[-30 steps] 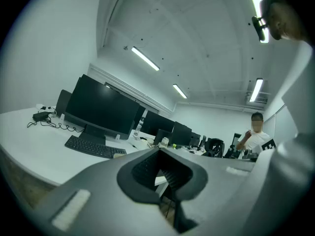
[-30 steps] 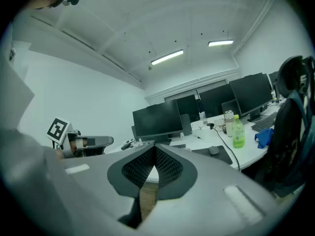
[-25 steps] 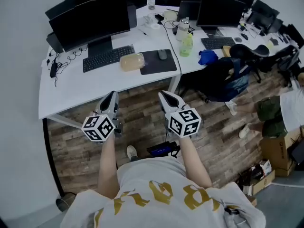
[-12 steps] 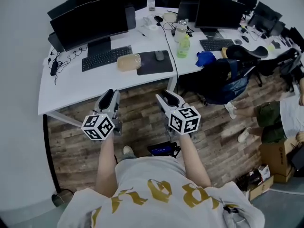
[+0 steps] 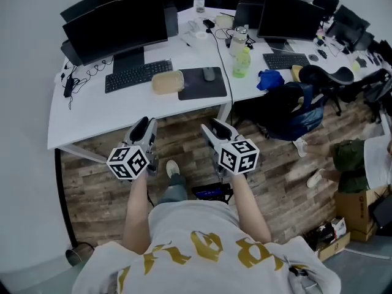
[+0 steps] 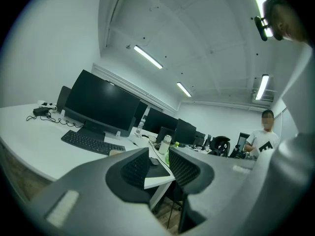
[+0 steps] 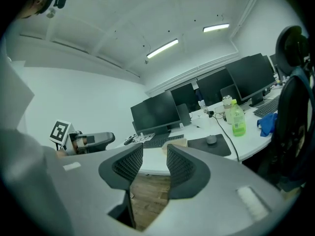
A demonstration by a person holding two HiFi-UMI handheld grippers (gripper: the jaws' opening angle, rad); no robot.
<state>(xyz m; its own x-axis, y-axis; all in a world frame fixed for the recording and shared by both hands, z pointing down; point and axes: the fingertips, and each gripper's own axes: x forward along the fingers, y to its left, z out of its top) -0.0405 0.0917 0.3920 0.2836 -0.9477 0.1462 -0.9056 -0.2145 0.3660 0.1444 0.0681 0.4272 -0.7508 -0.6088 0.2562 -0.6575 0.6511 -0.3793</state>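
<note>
Two in hand: left gripper [image 5: 141, 125] and right gripper [image 5: 214, 127], jaws parted, empty, long axes pointing toward one white bench [image 5: 86, 118].

No words or numbers read clearly: gold lettering on the shirt [image 5: 208, 253] at 6 o'clock is too warped, and cubes on the left tool [image 5: 142, 129] and right tool [image 5: 215, 129] show only black-and-white squares
</note>
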